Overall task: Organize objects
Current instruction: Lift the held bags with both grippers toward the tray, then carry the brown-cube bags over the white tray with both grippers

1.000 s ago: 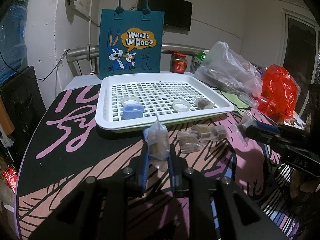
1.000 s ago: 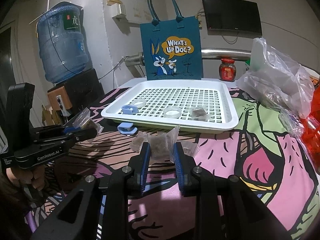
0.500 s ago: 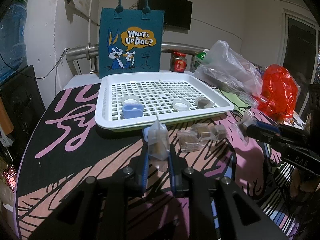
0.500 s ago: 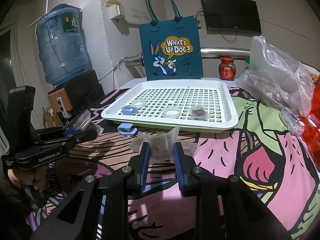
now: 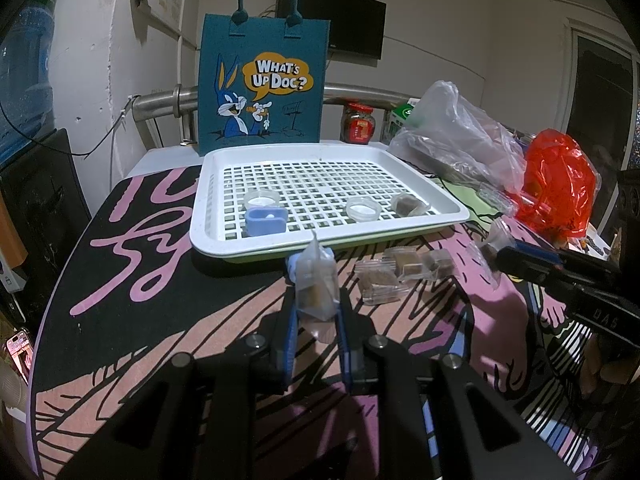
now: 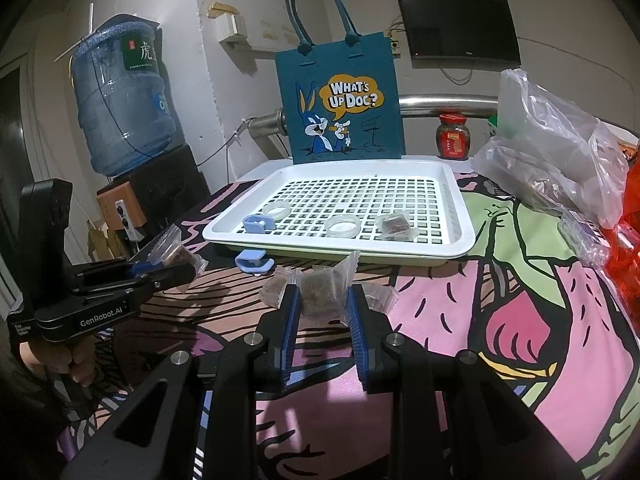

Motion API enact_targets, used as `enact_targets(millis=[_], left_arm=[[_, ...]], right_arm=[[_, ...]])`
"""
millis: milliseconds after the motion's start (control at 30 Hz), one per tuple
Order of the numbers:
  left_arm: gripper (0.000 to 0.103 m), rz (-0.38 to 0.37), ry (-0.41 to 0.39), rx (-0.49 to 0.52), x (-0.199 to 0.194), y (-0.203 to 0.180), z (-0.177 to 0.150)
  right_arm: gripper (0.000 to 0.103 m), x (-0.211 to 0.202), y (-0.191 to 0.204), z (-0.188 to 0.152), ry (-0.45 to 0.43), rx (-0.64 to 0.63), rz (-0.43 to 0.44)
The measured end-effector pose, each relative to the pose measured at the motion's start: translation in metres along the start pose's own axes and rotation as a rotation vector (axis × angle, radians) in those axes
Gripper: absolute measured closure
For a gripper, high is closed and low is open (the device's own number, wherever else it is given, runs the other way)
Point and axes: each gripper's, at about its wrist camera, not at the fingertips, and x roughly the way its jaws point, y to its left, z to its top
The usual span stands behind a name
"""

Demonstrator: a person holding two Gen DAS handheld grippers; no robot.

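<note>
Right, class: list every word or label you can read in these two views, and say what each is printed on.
"WHAT'S UP DOC?": tote bag.
"GenRobot.AI": left gripper body.
"虎": water bottle label; smaller print unreadable.
"DAS", partly cut off: right gripper body.
Jar label: too blurred.

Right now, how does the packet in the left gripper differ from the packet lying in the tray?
The held packet is pinched upright in the left gripper, short of the white tray. The tray packet lies flat on the grid, untouched. Both are clear wrappers around a brown block.
</note>
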Motion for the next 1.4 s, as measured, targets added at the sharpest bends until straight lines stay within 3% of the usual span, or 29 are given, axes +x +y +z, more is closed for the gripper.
enact_targets(millis=[500,800,967,1133,1400], left_arm=[[0.086,-0.017,0.034,-0.022,0.002,0.007,0.003],[0.086,0.024,-0.056,0.002,-0.020,0.020,0.057],[0.086,0.045,-0.055,-0.027,0.000,0.038,0.082],[0.086,0.086,0.027,-0.070,0.048,0.060,0.087],[0.086,0.097,0.068,-0.100,0.086,0.071,0.083]], right_arm=[[0.080,0.000,-0.017,0.008,0.006,0.077,0.024],[0.080,-0.026,-0.047,0.070,-0.126,0.132,0.045],[0.080,-0.014,-0.059,0.104,-0.156,0.180,0.088],[0.080,0.031,-0.065,0.115,-0.092,0.214,0.081],[0.080,0.105,-0.077,0.098,0.055,0.230,0.000]])
